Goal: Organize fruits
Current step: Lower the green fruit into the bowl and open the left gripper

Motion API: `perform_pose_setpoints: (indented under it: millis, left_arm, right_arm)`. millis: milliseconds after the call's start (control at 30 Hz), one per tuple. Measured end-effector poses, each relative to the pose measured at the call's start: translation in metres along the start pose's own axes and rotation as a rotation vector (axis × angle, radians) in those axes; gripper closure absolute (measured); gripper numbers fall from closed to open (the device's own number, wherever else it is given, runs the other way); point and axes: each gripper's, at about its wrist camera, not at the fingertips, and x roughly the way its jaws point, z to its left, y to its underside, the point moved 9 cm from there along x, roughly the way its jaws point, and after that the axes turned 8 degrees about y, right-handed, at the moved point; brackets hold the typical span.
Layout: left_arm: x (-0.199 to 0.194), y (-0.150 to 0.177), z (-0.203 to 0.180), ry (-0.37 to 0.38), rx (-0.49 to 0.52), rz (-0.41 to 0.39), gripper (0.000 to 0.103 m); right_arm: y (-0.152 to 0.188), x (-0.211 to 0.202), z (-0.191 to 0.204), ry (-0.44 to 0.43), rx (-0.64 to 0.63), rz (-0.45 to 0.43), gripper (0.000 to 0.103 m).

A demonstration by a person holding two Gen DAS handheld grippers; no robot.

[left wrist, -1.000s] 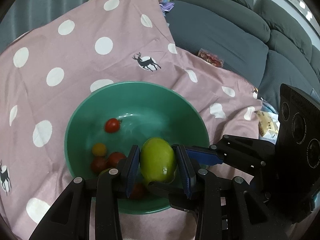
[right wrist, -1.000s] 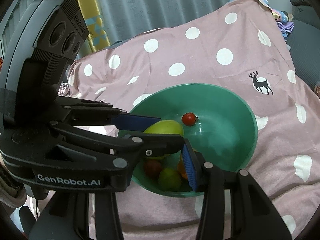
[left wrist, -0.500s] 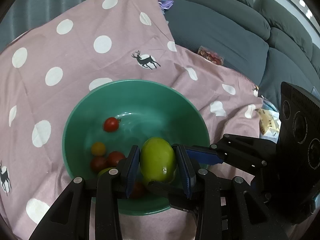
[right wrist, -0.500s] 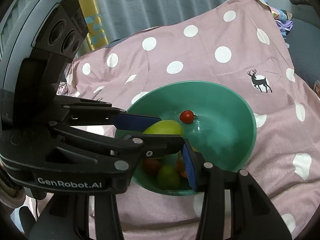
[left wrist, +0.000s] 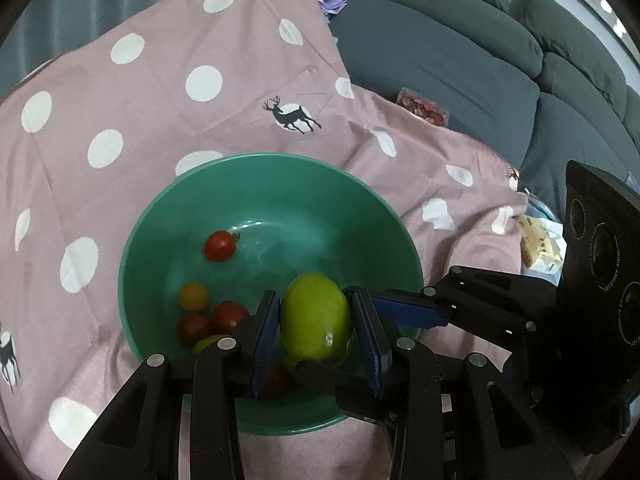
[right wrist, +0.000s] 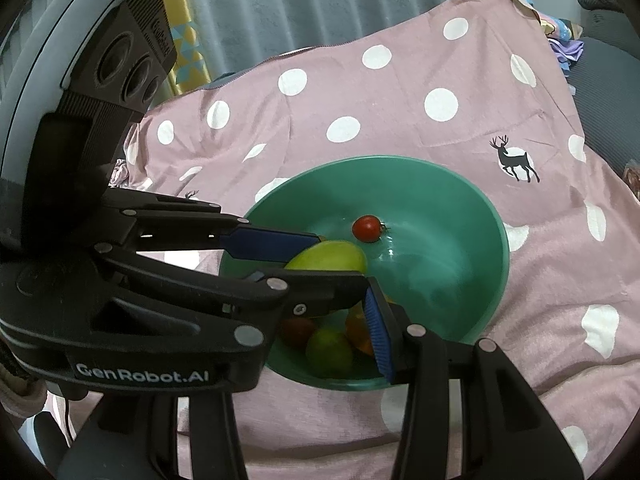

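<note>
- The left tool (left wrist: 316, 334) is clenched on a large green fruit (left wrist: 315, 320), its 2 blue pads pressed against the fruit's sides, holding it above the near part of a green bowl (left wrist: 160, 216).
- The right tool (right wrist: 320, 320) reaches in from the left tool's right side; 1 blue finger (right wrist: 379, 336) shows over the near rim of the bowl, the other is hidden behind the left tool (right wrist: 280, 256), so I cannot tell whether it is released or clenched.
- Ahead of the left tool, deeper in the bowl, lies 1 red cherry tomato (left wrist: 219, 245), apart from the rest.
- Below and to the left of the left tool sits a cluster: 1 orange cherry tomato (left wrist: 193, 296), 2 red tomatoes (left wrist: 212, 322) touching each other, and a small green fruit (right wrist: 329, 351) partly hidden by the fingers.
- The bowl rests on a pink polka-dot cloth (left wrist: 120, 120) printed with deer.
- Beyond the cloth, to the right of the left tool, stands a grey sofa (left wrist: 440, 60).
</note>
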Motion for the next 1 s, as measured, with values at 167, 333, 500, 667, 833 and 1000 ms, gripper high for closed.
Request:
perform_pose_setpoints:
  millis: [167, 333, 500, 667, 833, 1000]
  left_arm:
    - [0.0, 0.0, -0.001, 0.005, -0.001, -0.002, 0.065]
    - [0.0, -0.001, 0.0, 0.006, -0.001, -0.003, 0.065]
    - [0.0, -0.001, 0.0, -0.003, 0.001, -0.004, 0.065]
    - [-0.002, -0.003, 0.001, -0.045, -0.005, -0.013, 0.065]
    - [-0.011, -0.002, 0.006, -0.126, -0.005, -0.042, 0.037]
    - [-0.024, -0.001, 0.013, -0.176, -0.031, -0.079, 0.031]
  right_arm:
    - [0.0, -0.002, 0.0, 0.008, -0.001, -0.003, 0.059]
    - [0.0, -0.002, 0.0, 0.01, -0.002, -0.004, 0.059]
    - [0.001, -0.001, 0.0, 0.01, -0.002, -0.007, 0.059]
    - [0.0, -0.002, 0.002, -0.002, -0.002, -0.013, 0.057]
    - [-0.002, -0.007, 0.005, -0.008, -0.009, -0.037, 0.048]
    - [-0.005, -0.01, 0.005, 0.002, -0.004, -0.052, 0.037]
